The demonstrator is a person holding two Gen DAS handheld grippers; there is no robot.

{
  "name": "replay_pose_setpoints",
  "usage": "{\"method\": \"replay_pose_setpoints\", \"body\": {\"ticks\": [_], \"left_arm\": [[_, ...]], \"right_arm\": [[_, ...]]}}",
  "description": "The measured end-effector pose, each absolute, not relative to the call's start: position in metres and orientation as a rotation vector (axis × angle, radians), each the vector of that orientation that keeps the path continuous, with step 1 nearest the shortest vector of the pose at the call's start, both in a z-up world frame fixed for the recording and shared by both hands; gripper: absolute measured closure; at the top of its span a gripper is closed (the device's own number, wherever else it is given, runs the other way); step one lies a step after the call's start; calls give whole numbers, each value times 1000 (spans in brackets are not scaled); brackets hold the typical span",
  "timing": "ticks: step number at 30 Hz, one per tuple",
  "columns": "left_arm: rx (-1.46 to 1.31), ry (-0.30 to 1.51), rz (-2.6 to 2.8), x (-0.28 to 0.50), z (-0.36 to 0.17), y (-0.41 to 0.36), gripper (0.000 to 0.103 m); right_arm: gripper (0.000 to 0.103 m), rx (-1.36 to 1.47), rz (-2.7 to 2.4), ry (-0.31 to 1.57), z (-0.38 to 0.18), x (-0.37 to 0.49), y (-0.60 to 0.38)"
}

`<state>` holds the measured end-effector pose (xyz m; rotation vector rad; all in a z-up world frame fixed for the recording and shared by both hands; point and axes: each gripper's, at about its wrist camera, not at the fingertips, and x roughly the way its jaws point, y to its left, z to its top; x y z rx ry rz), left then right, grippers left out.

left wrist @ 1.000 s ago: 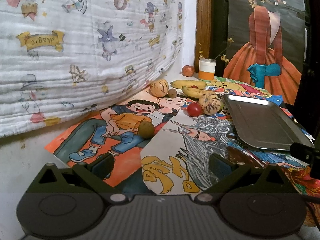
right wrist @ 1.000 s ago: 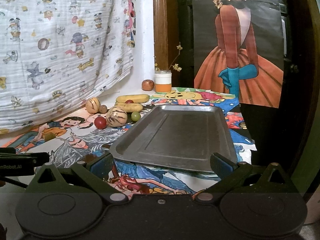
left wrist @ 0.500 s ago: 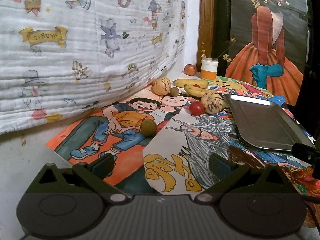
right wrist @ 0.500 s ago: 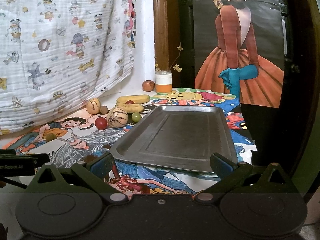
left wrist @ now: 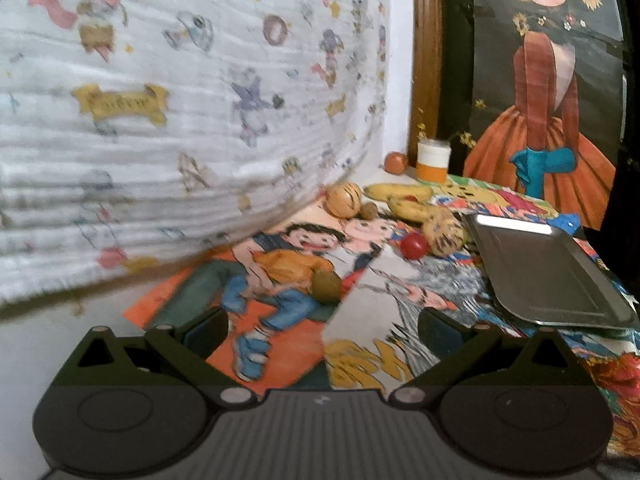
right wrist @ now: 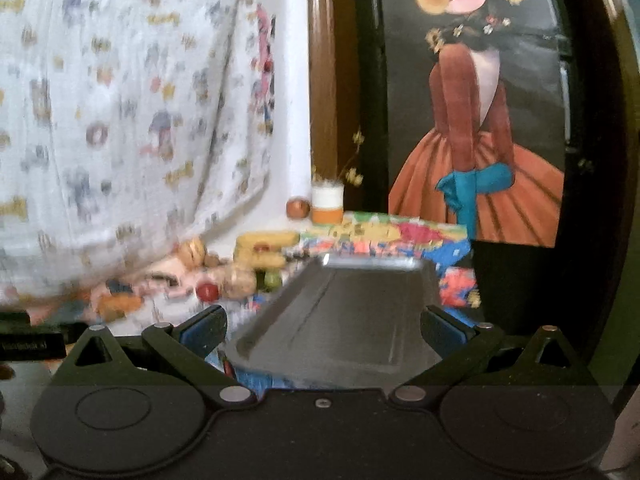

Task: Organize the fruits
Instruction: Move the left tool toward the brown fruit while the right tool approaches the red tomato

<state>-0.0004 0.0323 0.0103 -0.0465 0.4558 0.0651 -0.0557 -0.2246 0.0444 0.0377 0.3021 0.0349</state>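
Observation:
A brown kiwi (left wrist: 325, 286) lies on the cartoon posters just ahead of my open, empty left gripper (left wrist: 322, 326). Further back sit a red tomato (left wrist: 414, 245), a speckled melon (left wrist: 443, 233), a striped melon (left wrist: 343, 199), a small brown fruit (left wrist: 368, 211) and two bananas (left wrist: 400, 192). The grey metal tray (left wrist: 536, 268) lies to the right. My right gripper (right wrist: 322, 326) is open and empty over the near end of the tray (right wrist: 352, 320); the tomato (right wrist: 207, 291), a green fruit (right wrist: 273, 279) and the bananas (right wrist: 266, 240) sit to its left.
A white and orange jar (left wrist: 433, 160) and a reddish apple (left wrist: 396, 162) stand at the back by a wooden frame. A patterned white cloth (left wrist: 180, 100) hangs along the left. A poster of a figure in an orange dress (right wrist: 476, 168) covers the back right.
The left gripper has moved forward toward the kiwi. The right gripper has dropped lower and closer to the tray, and its view is blurred. Both stay open.

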Motion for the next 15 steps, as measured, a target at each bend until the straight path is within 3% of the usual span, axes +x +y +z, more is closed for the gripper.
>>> {"method": "replay_pose_setpoints", "body": {"ticks": [8,15], "left_arm": [[-92,386,53,-10,44,59,0],[-83,342,9,-21,72,65,0]], "right_arm": [[0,70,130,275,140,-67,-245],[0,72,290,392,214,-55,-227]]}}
